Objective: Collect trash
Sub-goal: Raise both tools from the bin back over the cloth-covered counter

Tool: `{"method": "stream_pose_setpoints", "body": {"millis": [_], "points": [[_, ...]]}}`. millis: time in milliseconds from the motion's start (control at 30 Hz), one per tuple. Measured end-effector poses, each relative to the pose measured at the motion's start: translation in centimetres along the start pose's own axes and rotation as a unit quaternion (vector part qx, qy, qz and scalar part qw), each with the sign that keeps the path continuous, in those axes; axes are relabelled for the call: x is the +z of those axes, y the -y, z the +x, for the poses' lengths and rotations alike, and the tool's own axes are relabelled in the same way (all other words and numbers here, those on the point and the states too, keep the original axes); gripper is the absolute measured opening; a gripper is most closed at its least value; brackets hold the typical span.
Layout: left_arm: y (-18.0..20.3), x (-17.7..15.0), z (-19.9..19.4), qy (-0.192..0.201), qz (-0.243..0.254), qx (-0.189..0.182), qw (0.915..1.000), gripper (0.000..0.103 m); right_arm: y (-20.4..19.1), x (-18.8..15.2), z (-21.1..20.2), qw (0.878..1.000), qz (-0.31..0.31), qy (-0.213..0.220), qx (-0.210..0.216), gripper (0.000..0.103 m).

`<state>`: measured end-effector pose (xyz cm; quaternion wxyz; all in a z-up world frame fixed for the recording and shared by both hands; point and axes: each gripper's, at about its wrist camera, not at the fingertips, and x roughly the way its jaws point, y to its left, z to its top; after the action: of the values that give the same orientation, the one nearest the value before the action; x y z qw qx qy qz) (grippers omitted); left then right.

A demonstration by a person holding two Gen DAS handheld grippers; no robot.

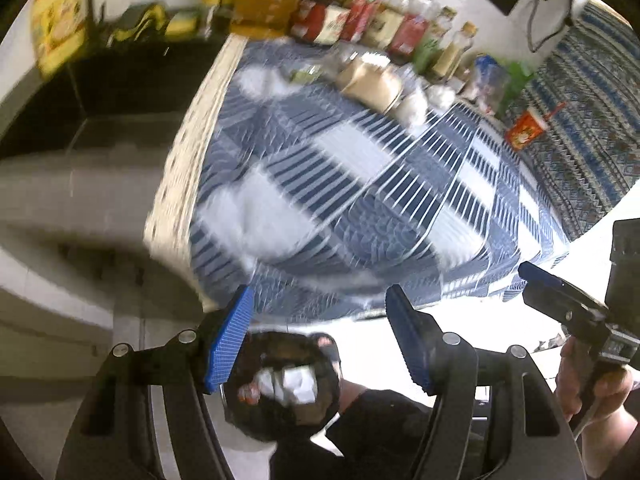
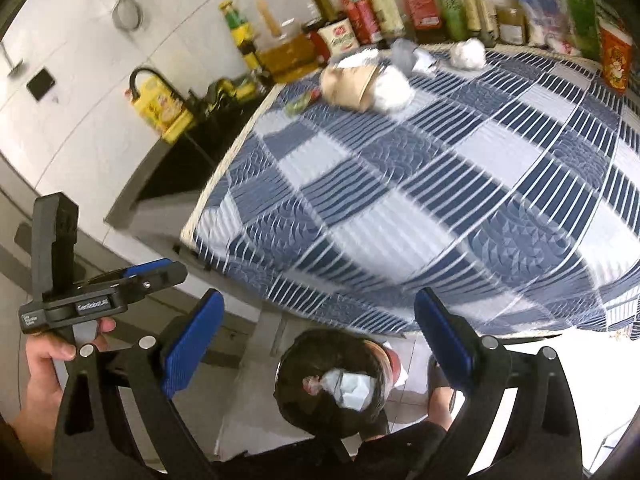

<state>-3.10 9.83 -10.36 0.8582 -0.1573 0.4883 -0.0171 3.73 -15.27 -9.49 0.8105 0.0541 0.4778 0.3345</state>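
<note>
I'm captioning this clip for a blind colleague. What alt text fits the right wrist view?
The open right gripper hangs empty above a black-lined trash bin that holds white crumpled paper. Beyond it, a blue-and-white checked table carries a brown paper bag and white wads at its far edge, before a row of bottles.

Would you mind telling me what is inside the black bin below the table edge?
The black bin holds white crumpled paper and a reddish wrapper on top. Anything beneath them is hidden by the dark liner.

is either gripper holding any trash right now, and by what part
Nothing is held. Left gripper and right gripper are both open and empty above the trash bin.
</note>
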Motion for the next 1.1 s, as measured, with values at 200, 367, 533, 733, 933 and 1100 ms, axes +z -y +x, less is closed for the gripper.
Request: {"method": "stream_pose_setpoints", "body": {"millis": [200, 367, 533, 733, 933, 1100], "points": [[2.1, 3.7, -0.3, 0.018, 0.023, 0.004, 0.9996, 0.075, 2.4, 3.8, -2.4, 0.999, -0.001, 0.033, -0.013, 0.095], [4.4, 7.7, 0.0, 0.035, 0.046, 0.013, 0.9983, 0.081, 4.4, 7.0, -4.0, 0.998, 0.0, 0.055, -0.014, 0.095], [6.5, 11.1, 1.2, 0.041, 0.064, 0.018, 0.9969, 0.085, 6.3, 10.2, -4.9, 0.997, -0.006, 0.07, -0.017, 0.098], [8.4, 14.5, 2.8, 0.038, 0.074, 0.027, 0.9962, 0.091, 9.1, 13.9, -4.1, 0.998, -0.01, 0.067, -0.017, 0.098], [10.6, 17.6, 4.6, 0.035, 0.094, 0.045, 0.9939, 0.094, 11.1, 17.1, -2.6, 0.998, -0.018, 0.065, -0.012, 0.098], [11.8, 19.6, 7.3, 0.022, 0.109, 0.063, 0.9918, 0.096, 13.2, 19.6, -1.0, 0.998, -0.017, 0.06, -0.003, 0.098]]}}
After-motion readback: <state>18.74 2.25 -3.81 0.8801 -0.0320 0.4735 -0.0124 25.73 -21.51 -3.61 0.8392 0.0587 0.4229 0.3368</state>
